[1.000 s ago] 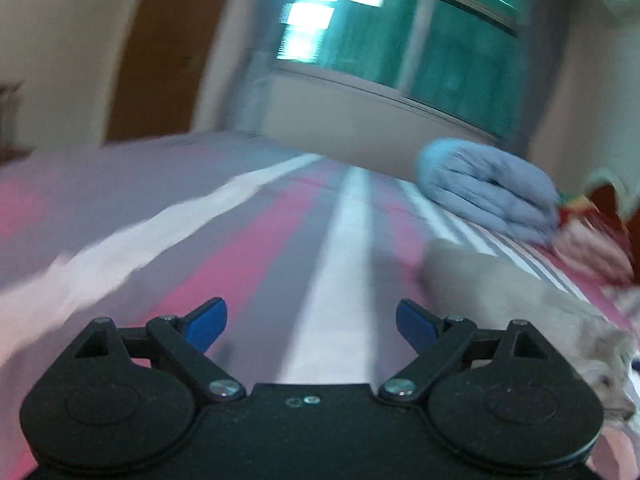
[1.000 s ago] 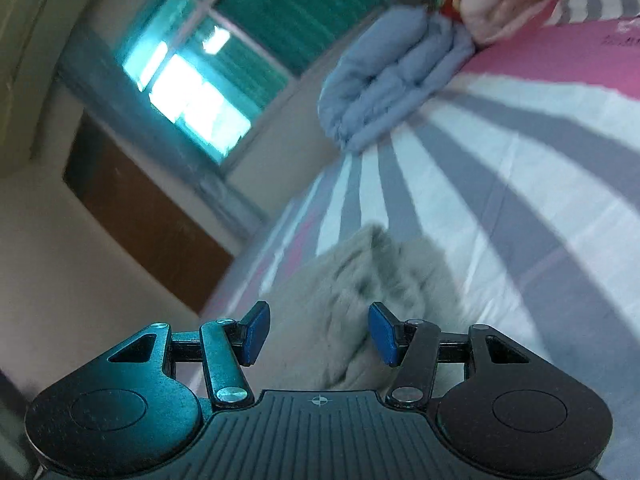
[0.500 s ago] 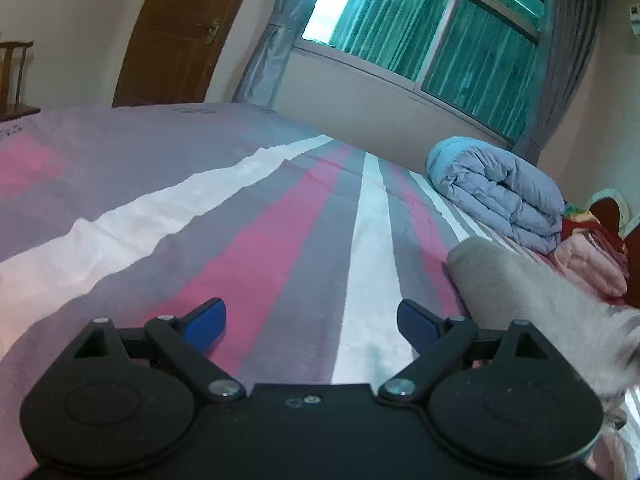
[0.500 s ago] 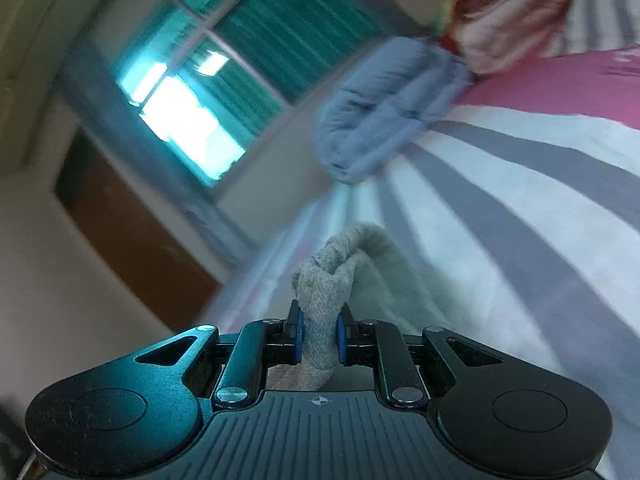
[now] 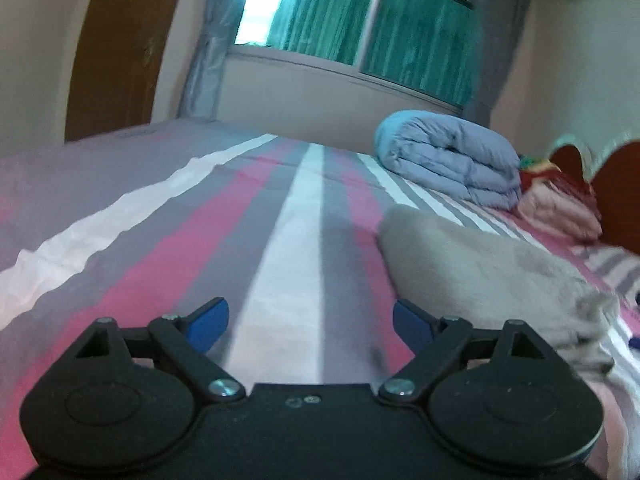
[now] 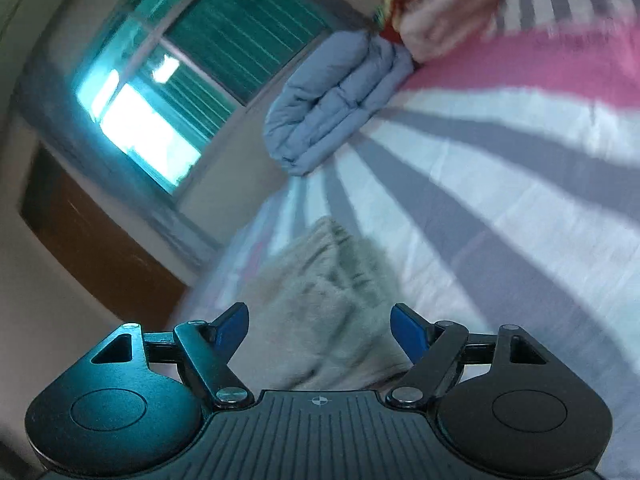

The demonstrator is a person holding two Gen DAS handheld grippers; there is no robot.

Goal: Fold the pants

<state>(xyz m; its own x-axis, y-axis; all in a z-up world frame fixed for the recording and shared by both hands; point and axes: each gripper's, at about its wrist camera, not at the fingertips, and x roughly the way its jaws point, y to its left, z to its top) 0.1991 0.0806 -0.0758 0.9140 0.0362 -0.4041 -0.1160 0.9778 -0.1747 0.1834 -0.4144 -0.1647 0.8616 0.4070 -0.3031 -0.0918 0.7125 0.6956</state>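
The beige-grey pants (image 5: 480,276) lie bunched on the striped bed, to the right of my left gripper (image 5: 310,324). My left gripper is open and empty over the bedsheet, its right finger close to the pants' edge. In the right wrist view the pants (image 6: 320,312) lie crumpled just ahead of my right gripper (image 6: 318,330), which is open with nothing between its blue pads (image 6: 406,332).
The bed has a pink, grey and white striped sheet (image 5: 180,248). A rolled blue-grey duvet (image 5: 452,160) lies at the far side, also seen in the right wrist view (image 6: 340,96). Pink and red folded blankets (image 5: 560,208) sit by a wooden headboard (image 5: 616,184). A window (image 5: 360,16) and door are behind.
My right gripper, shut on a fold of the pants half a second ago, has opened and let the cloth drop. The left gripper stays open, shifted slightly.
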